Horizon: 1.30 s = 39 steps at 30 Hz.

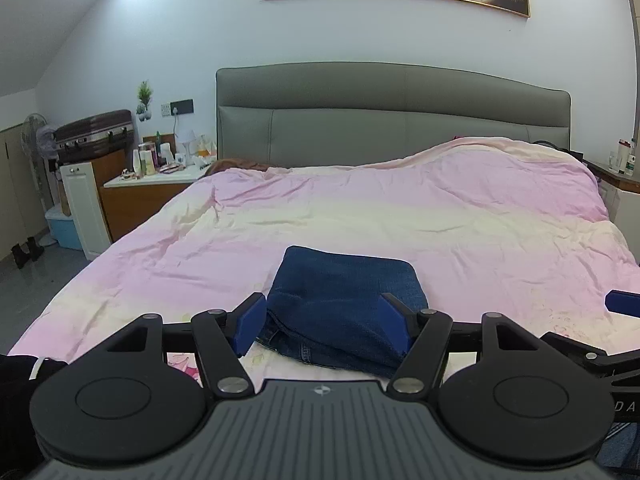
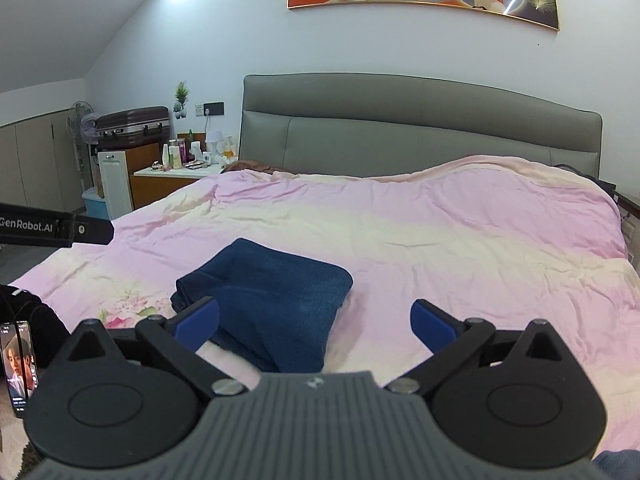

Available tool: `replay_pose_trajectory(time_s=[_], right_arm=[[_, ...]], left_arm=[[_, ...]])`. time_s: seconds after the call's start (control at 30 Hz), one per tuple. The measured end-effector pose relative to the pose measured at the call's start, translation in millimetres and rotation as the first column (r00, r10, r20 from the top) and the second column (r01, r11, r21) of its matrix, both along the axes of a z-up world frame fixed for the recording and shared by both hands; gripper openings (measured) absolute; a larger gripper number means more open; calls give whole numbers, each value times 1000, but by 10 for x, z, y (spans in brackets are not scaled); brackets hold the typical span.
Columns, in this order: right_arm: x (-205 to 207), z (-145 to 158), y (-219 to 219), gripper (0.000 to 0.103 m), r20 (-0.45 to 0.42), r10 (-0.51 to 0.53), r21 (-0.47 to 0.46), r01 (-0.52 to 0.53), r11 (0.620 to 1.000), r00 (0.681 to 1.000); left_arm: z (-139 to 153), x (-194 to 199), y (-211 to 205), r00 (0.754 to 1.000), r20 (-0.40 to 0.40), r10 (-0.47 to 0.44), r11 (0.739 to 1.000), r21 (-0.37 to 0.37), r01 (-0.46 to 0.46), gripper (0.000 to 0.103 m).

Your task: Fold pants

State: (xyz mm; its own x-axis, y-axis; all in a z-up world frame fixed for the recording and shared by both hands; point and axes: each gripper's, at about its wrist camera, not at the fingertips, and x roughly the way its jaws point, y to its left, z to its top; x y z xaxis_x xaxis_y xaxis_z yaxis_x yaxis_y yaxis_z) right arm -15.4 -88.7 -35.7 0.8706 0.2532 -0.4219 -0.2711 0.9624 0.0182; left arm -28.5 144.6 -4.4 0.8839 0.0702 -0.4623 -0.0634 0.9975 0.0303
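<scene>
Filling the bottom of the left wrist view, the left gripper [image 1: 325, 322] is seen with its blue pads spread apart and nothing pinched between them. The folded jeans [image 1: 344, 304] are framed in the gap, at lower centre of that frame, resting on the pink bedcover [image 1: 360, 216]. No contact between pads and denim can be made out. In the right wrist view the right gripper [image 2: 316, 320] is likewise released, jaws stood wide, with the jeans [image 2: 272, 300] lying at lower centre-left and the right-hand pad out over bare cover.

The fold is judged to be done, or very nearly: a compact dark-blue bundle is shown, with a looser edge and some seams visible at its near left corner.

What could be spoiled from here? If a pad were dragged across the bundle on the way out, the top layer could be caught and the fold pulled open. The soft, rumpled cover could also let the stack slump toward its loose corner.

Much is kept from view. The near edge of the jeans is cut off by both gripper bodies, so the lower layers cannot be checked. Only a sliver of the other gripper is caught at each frame's edge. A phone [image 2: 18, 364] at lower left is clipped by the frame edge.
</scene>
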Motion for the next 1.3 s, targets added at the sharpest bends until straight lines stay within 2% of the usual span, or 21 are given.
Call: replay_pose_trajectory(time_s=[0.17,0.3,0.43,1.3], right_arm=[[32,-193,-14,98,-46,-35,-8,35,999,998],[49,-252,-4,98,-39,-64,-26,63,998,997],[77,-296,-34,98,-38,-96,-15,95,995,995],[-16,-258,-76,98,-12,-103,19,103,994,995]], left_arm=[[-215,43,-127,997,-69,-31,1000,-3,31,75],[-332,61,-220,995,-102,-23,998,58,29,76],[-361,54,-210,992,-122,-32,999,19,35,76],[-346,40,-284,990,-127,-54,997,40,60,78]])
